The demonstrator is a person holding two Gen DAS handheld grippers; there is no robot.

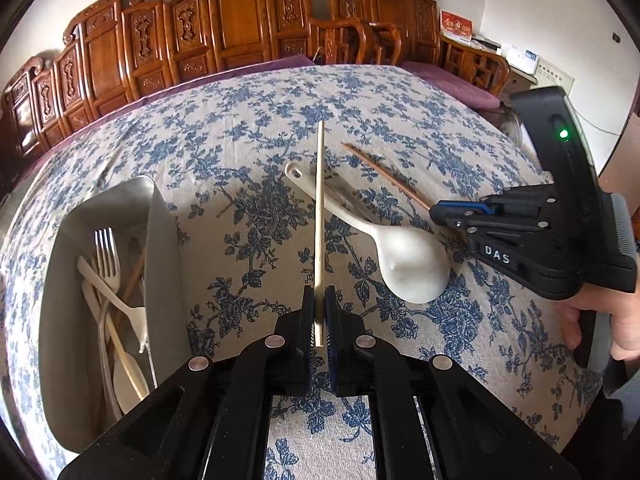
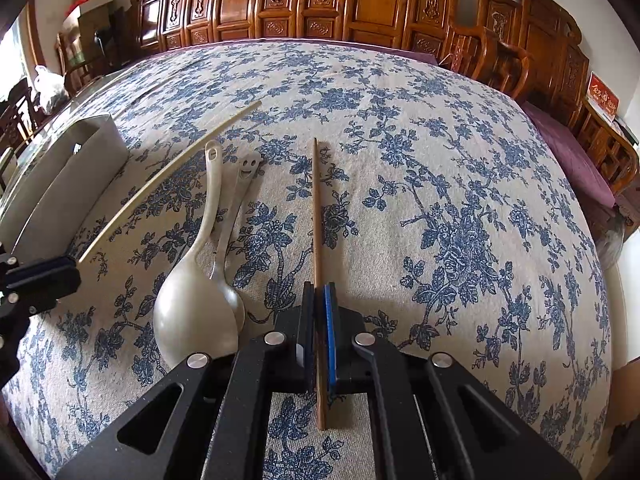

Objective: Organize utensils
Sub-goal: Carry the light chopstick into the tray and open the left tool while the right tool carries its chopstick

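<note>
My left gripper (image 1: 319, 312) is shut on the near end of a pale chopstick (image 1: 319, 208), which points away over the flowered tablecloth. That chopstick (image 2: 168, 176) and the left gripper (image 2: 68, 266) also show at the left edge of the right wrist view. My right gripper (image 2: 320, 300) is shut on a brown chopstick (image 2: 316, 216) that runs straight ahead, low over the cloth. From the left wrist view, the right gripper (image 1: 434, 210) holds that brown chopstick (image 1: 384, 172). Between the two chopsticks lie a big white spoon (image 2: 192, 312) and a metal spoon (image 2: 244, 176) with a smiley handle.
A metal container (image 1: 160, 240) stands at the left with a fork (image 1: 107, 256), white spoons and chopsticks inside; it also appears as a grey box (image 2: 80, 168). A person's hand (image 1: 600, 320) grips the right tool. Carved wooden chairs (image 2: 320, 0) line the table's far side.
</note>
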